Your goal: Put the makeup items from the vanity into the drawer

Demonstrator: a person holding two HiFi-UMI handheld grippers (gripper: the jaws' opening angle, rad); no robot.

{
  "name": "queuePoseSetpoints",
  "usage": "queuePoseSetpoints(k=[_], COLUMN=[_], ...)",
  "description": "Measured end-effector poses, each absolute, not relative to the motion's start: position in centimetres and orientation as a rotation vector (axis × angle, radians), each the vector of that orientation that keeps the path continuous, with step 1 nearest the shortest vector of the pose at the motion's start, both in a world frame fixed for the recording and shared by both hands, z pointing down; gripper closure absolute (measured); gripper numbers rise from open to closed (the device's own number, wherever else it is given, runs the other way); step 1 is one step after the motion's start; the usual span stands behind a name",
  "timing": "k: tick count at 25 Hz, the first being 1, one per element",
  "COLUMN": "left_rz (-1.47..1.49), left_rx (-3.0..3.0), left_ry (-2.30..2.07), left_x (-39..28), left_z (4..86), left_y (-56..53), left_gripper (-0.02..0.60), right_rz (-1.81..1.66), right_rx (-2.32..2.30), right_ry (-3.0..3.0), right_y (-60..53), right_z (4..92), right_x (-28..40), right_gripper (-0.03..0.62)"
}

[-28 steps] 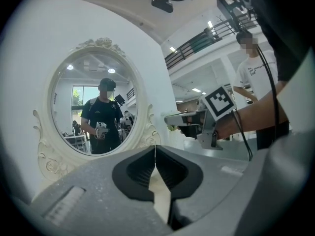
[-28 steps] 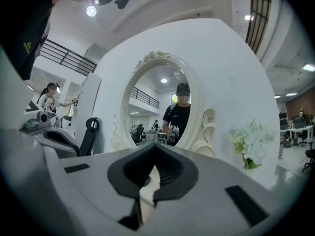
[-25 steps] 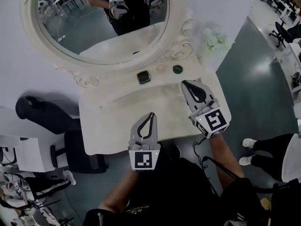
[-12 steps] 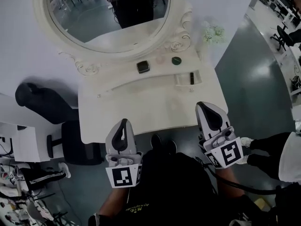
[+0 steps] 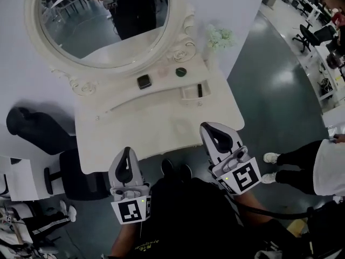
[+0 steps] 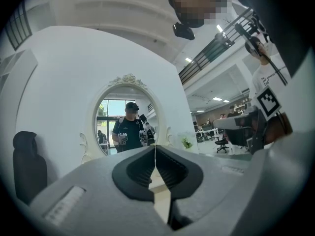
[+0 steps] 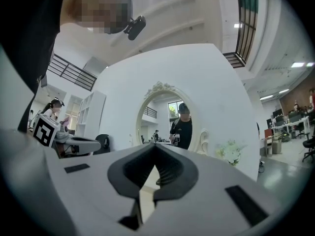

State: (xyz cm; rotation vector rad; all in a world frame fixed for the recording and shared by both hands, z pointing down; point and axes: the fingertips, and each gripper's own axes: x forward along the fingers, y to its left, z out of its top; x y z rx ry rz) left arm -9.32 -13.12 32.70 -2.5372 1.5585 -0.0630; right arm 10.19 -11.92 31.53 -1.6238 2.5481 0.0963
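compact (image 5: 143, 81) left of jar (image 5: 181, 72), mirror (image 5: 81, 42) behind

The mirror (image 5: 102, 26) is cut off at 12 o'clock. A pale item (image 5: 162, 69) on the surface (image 5: 151, 123) is too faint to name, and the dark thing (image 5: 200, 90) in the drawer (image 5: 188, 93) too small.

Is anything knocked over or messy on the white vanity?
Nothing looks spilled or knocked over. The only thing sticking out is the small drawer, which is pulled open with a slim black item inside. A black square compact and a dark green round item sit neatly below the mirror.
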Motion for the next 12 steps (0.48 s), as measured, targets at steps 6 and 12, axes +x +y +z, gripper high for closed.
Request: queuePoseSetpoints(k=[6, 12], left_rz=[-0.042, -0.057], left_rx=[-2.544, -2.549], left_ry=[1.551, 1.561], left_x=[-8.70, -8.62], left_z=[32.38, 32.59], left_y=[-12.82, -12.51], left_gripper=[0.560, 0.560], right_rz=[0.122, 0.107], right_rx=[-1.634, -1.644], right_ry=[2.539, 2.525], right_y=[-11.18, -10.94], right_z=[30.76, 30.72], right_x=[10.58, 10.78], right_gripper=[0.591, 0.591])
